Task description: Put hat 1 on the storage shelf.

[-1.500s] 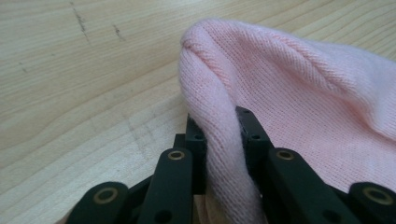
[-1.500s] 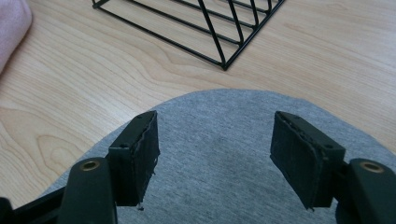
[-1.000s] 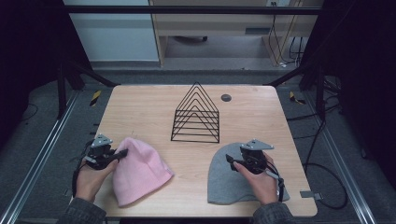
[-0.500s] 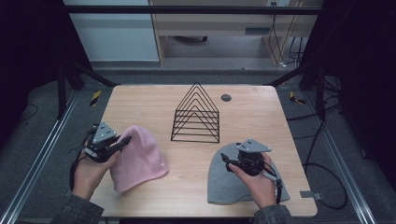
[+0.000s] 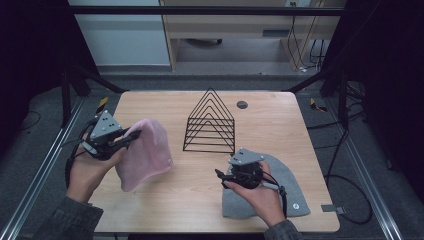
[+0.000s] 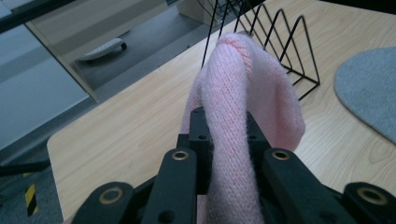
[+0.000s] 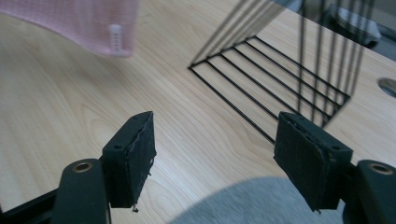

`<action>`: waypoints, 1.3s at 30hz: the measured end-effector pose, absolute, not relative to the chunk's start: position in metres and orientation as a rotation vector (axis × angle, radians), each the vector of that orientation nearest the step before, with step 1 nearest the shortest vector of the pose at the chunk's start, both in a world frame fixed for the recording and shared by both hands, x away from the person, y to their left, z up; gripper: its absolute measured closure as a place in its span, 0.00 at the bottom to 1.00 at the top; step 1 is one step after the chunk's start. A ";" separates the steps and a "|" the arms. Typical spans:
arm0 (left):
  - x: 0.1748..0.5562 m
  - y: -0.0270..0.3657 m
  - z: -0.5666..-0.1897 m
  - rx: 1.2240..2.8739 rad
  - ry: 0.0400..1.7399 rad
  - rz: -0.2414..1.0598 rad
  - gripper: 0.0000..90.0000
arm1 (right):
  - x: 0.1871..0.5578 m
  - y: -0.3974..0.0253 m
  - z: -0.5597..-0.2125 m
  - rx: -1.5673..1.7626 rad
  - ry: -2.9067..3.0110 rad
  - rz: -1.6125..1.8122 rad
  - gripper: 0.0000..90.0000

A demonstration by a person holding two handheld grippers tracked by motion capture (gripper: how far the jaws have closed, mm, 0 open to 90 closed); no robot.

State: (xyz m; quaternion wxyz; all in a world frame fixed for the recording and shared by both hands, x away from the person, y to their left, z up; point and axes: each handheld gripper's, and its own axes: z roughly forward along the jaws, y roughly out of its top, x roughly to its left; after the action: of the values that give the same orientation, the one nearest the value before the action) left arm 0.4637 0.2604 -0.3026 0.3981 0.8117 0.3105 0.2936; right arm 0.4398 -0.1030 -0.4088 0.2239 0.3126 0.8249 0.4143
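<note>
We see a pale wood surface (image 5: pixel 200 200) in a dim room w/ grey floor, dark frame rails each side and a light cabinet behind. A black wire rack (image 5: pixel 210 122) stands mid-surface; a small dark round fitting (image 5: pixel 242 104) sits just beyond it. Our left gripper (image 5: pixel 131 138) has its jaws closed on the pink beanie (image 5: pixel 145 155), lifted at the surface's left. Right gripper (image 5: pixel 220 175) hovers over the grey beanie (image 5: pixel 280 185) lying flat front-right, jaws wide apart, nothing between. Left gripper view adds the knit ribbing pinched between the jaws; right gripper view shows a small white label (image 7: pixel 115 39) on the pink hem.
</note>
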 end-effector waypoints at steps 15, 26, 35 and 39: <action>0.491 0.221 -0.246 2.045 0.673 0.740 0.88 | 0.473 -0.059 -0.353 0.722 2.382 1.162 0.41; 0.503 0.215 -0.221 1.994 0.642 0.675 0.88 | 0.497 -0.053 -0.333 0.713 2.421 1.239 0.40; 0.510 0.206 -0.201 1.970 0.619 0.634 0.88 | 0.521 -0.045 -0.321 0.733 2.414 1.310 0.40; 0.515 0.202 -0.198 1.963 0.619 0.622 0.88 | 0.528 -0.046 -0.315 0.717 2.414 1.331 0.66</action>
State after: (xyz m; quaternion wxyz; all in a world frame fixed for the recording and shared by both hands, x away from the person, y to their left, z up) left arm 0.5150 0.2015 -0.1979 0.4757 0.8030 0.2534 0.2544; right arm 0.5277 -0.0462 -0.3149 0.1464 0.2490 0.8384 0.4622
